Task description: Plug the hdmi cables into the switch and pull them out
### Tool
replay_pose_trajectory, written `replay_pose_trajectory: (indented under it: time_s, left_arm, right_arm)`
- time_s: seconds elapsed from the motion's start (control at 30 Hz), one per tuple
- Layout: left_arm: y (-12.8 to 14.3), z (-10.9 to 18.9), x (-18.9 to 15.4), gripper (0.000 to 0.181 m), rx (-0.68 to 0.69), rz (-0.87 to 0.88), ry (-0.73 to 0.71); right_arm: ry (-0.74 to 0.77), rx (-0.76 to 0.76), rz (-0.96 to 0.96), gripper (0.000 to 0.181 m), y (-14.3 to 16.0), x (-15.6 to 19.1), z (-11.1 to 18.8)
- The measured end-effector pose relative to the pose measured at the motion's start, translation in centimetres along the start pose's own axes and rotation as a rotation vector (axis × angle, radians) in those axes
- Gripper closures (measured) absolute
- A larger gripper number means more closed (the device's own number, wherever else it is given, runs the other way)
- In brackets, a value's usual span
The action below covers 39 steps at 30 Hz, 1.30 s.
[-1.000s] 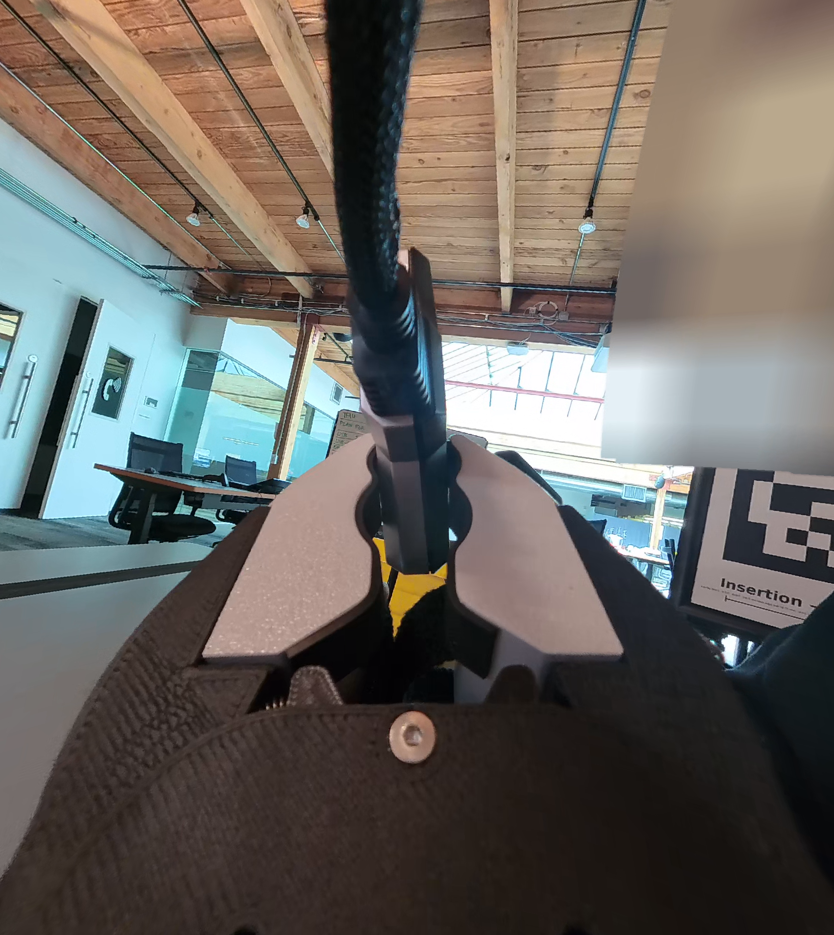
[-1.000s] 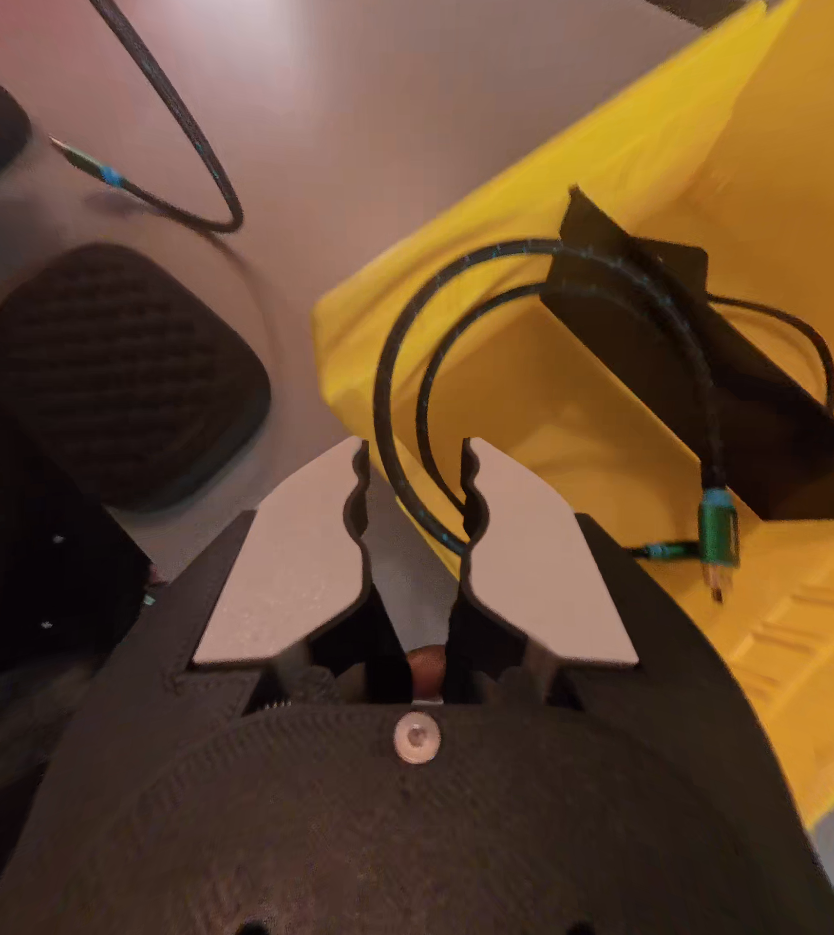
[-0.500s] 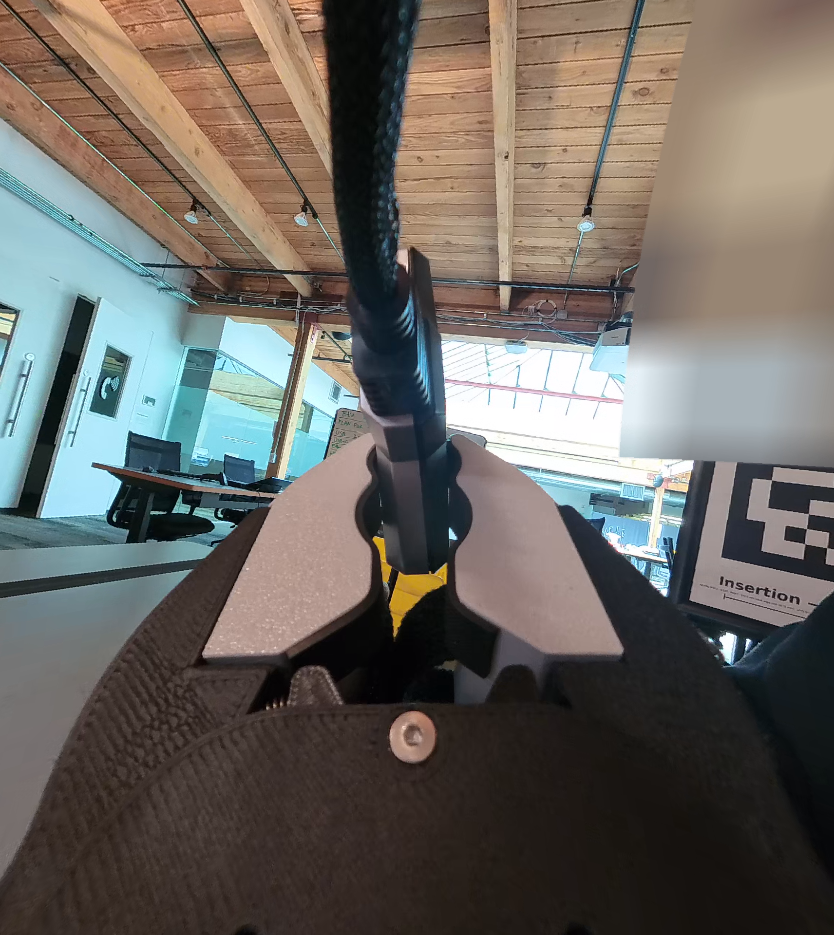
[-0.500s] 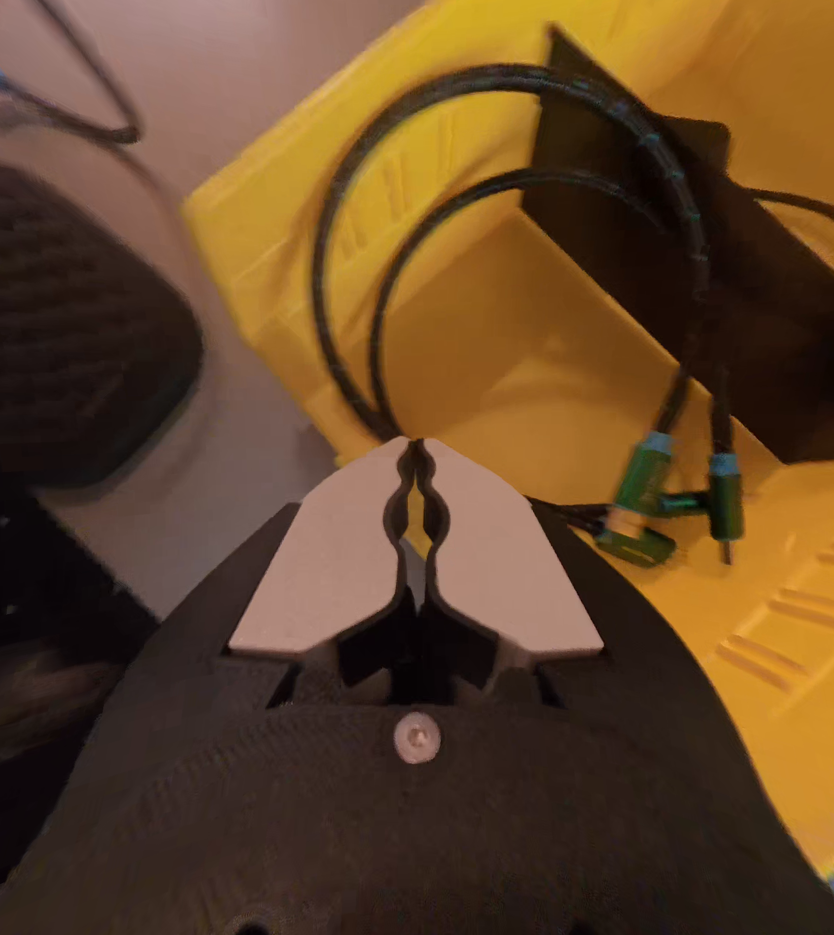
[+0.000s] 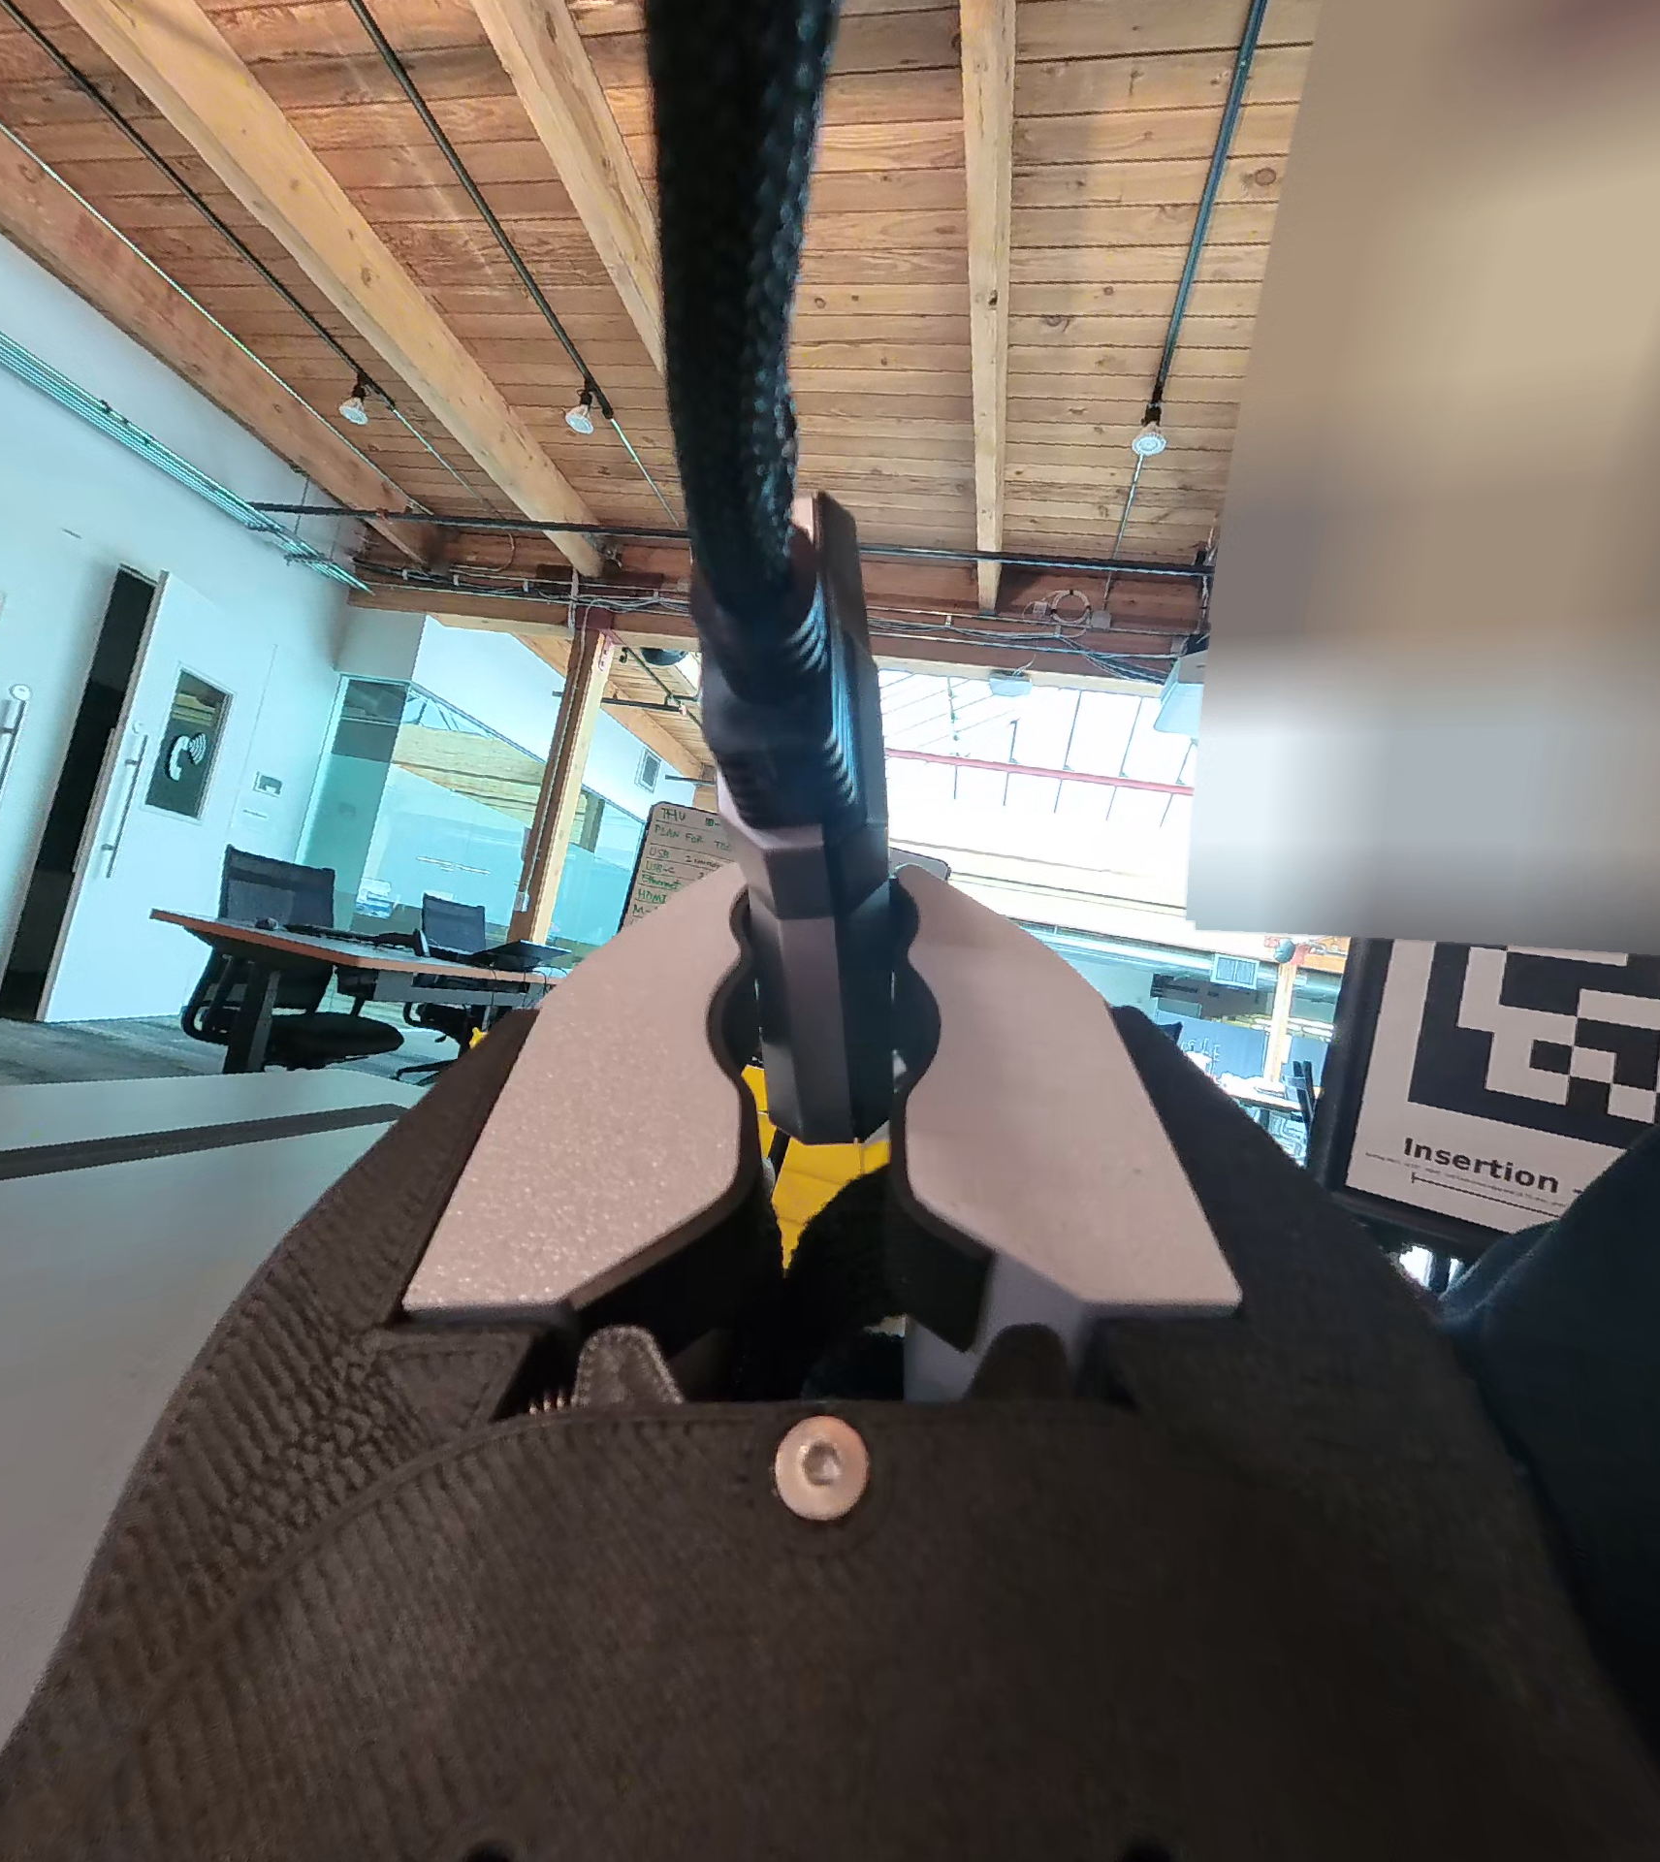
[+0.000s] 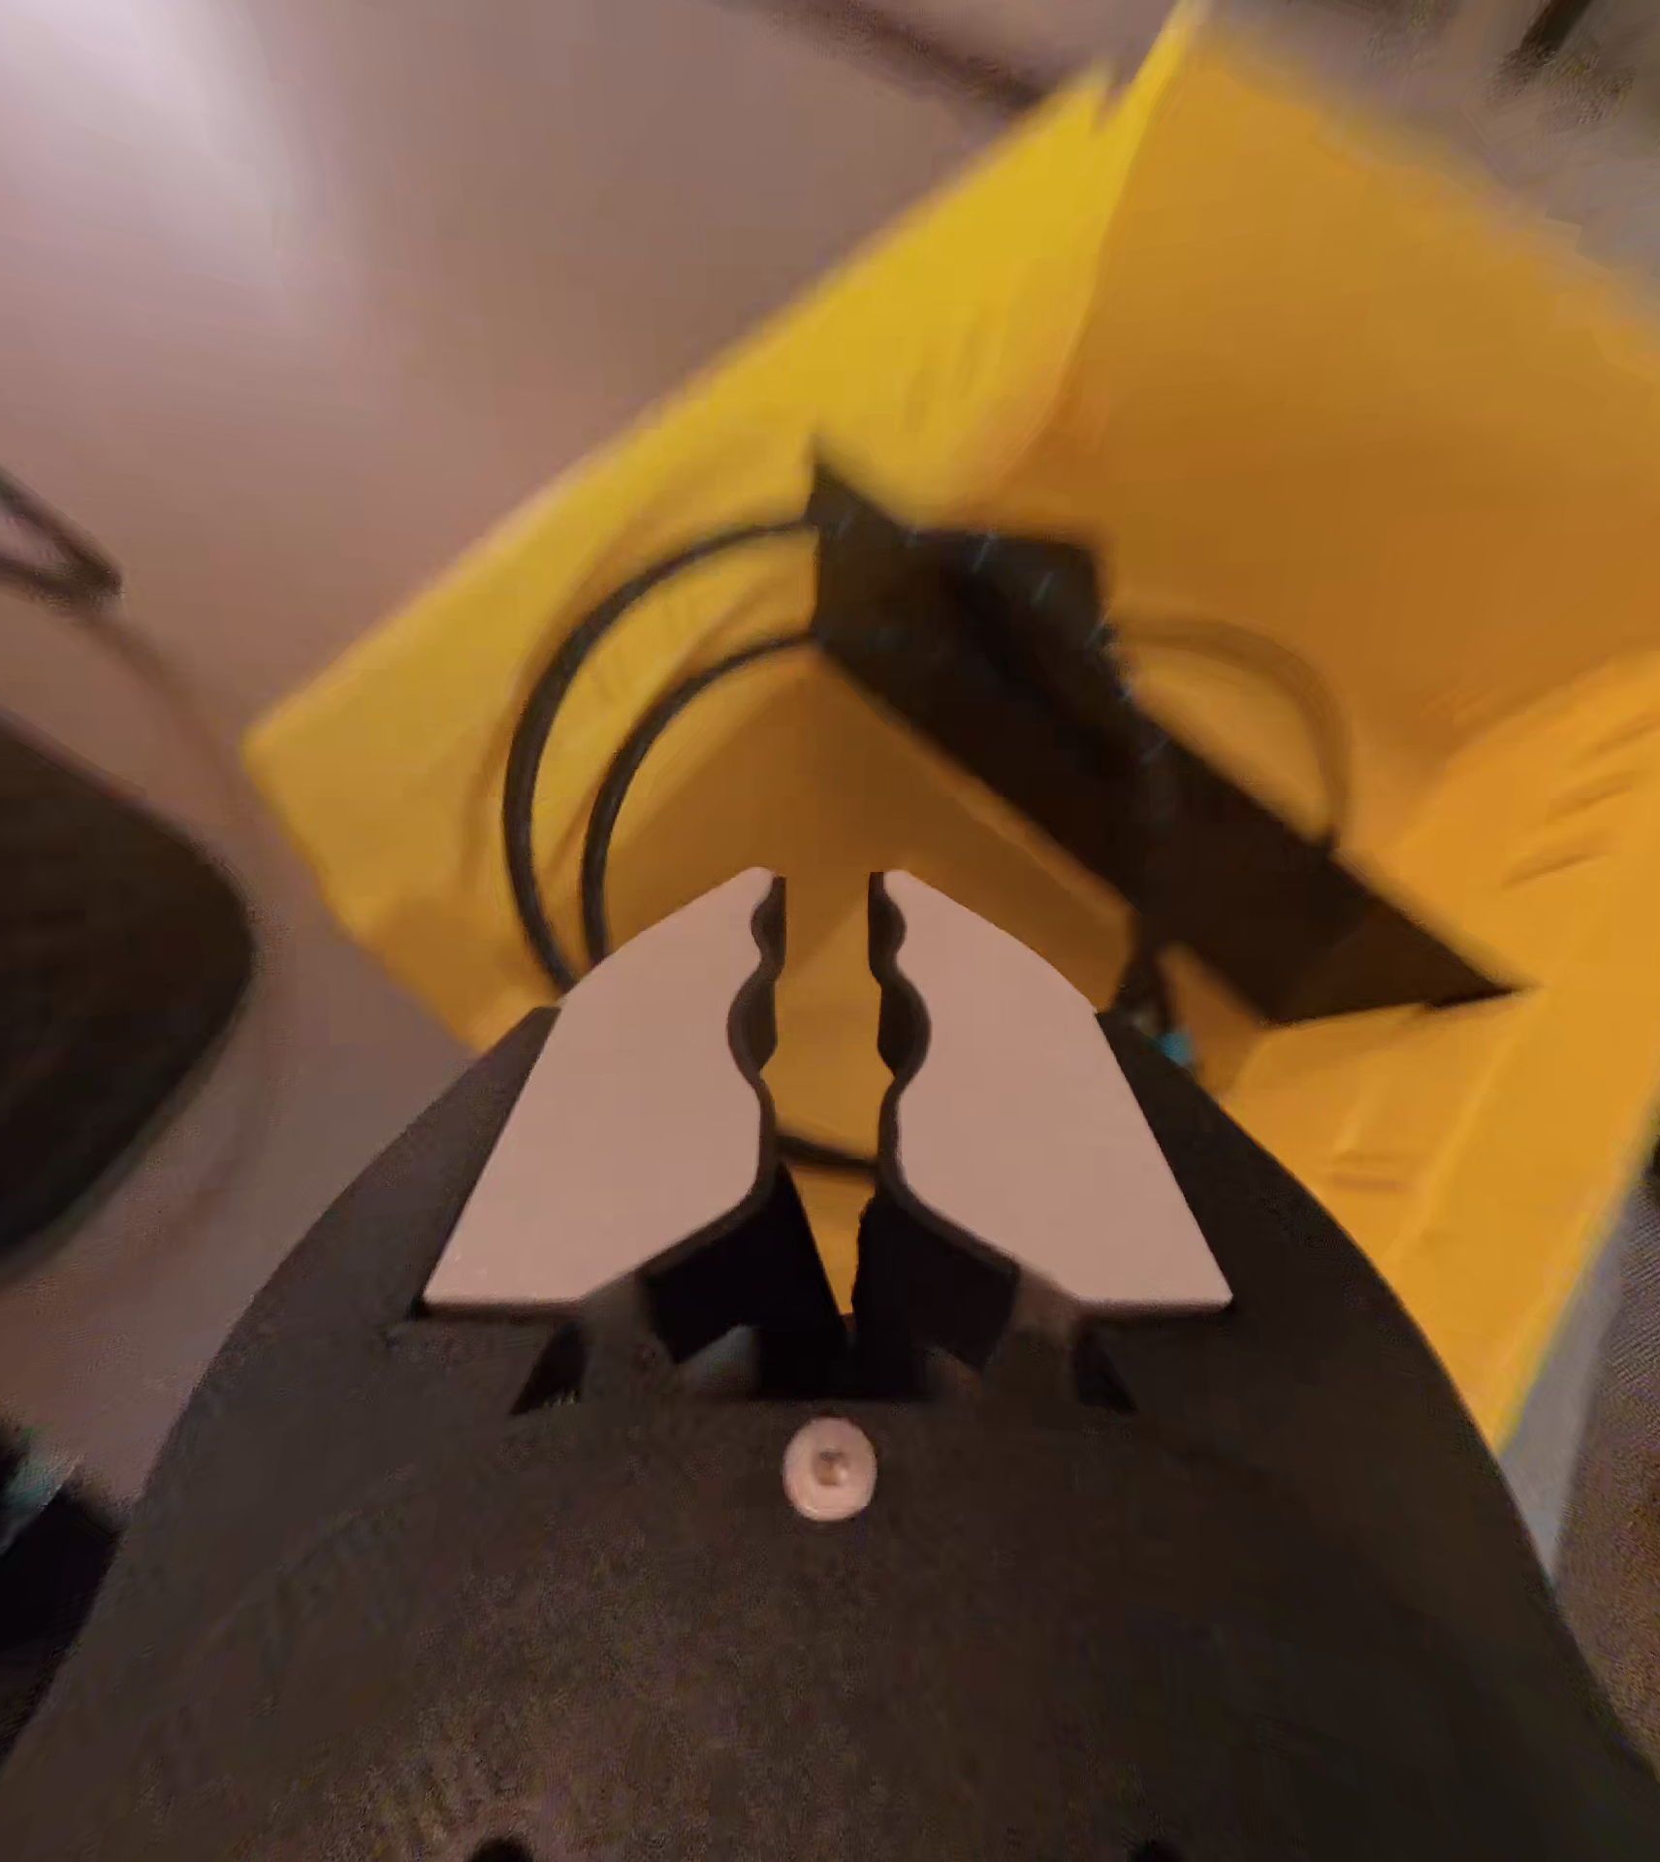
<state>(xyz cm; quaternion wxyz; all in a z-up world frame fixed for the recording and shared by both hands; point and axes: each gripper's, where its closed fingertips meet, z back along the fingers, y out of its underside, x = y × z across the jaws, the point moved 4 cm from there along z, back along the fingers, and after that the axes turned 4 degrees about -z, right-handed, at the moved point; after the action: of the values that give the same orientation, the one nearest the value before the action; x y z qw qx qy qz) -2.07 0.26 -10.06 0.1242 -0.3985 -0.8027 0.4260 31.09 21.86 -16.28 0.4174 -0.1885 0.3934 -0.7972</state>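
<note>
In the left wrist view my left gripper (image 5: 821, 887) points up toward the ceiling. It is shut on the dark grey body of the switch (image 5: 801, 987), with both pads pressed on its sides. A thick black braided cable (image 5: 735, 302) rises from the switch out of the top of the frame. In the blurred right wrist view my right gripper (image 6: 826, 887) hangs over a yellow bin (image 6: 1310, 353). Its fingers stand a little apart with nothing between them. Two black cable loops (image 6: 544, 766) lie in the bin just left of its fingertips.
A black divider (image 6: 1108, 766) crosses the bin. A dark rounded pad (image 6: 50, 957) and a loose cable (image 6: 20, 544) lie on the table (image 6: 302, 252) to the left. A black-and-white marker board (image 5: 1561, 1058) and a dark sleeve (image 5: 1612, 1360) are on my left gripper's right.
My right gripper closed on the cable loops half a second ago, then opened and let them go; its view swung over the bin. My left gripper keeps its hold unchanged.
</note>
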Motion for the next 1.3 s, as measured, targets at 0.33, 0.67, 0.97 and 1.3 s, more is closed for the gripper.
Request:
replay_pose_trajectory:
  time_s: [0.33,0.67,0.97,1.3]
  left_arm:
    - [0.1,0.0,-0.1,0.160,0.007,-0.010,0.005]
    - [0.1,0.0,-0.1,0.161,0.004,0.006,0.004]
    - [0.1,-0.1,-0.1,0.160,0.008,0.003,0.007]
    - [0.1,-0.1,-0.1,0.161,0.009,0.008,0.008]
  right_arm:
    - [0.269,-0.134,0.093,0.168,-3.7,-0.2,-5.6]
    - [0.312,0.176,0.148,0.164,-0.9,-0.3,-6.4]
    - [0.302,-0.022,-0.011,0.181,-2.7,-0.6,-7.0]
    - [0.347,0.091,0.047,0.177,-2.1,-0.1,-6.7]
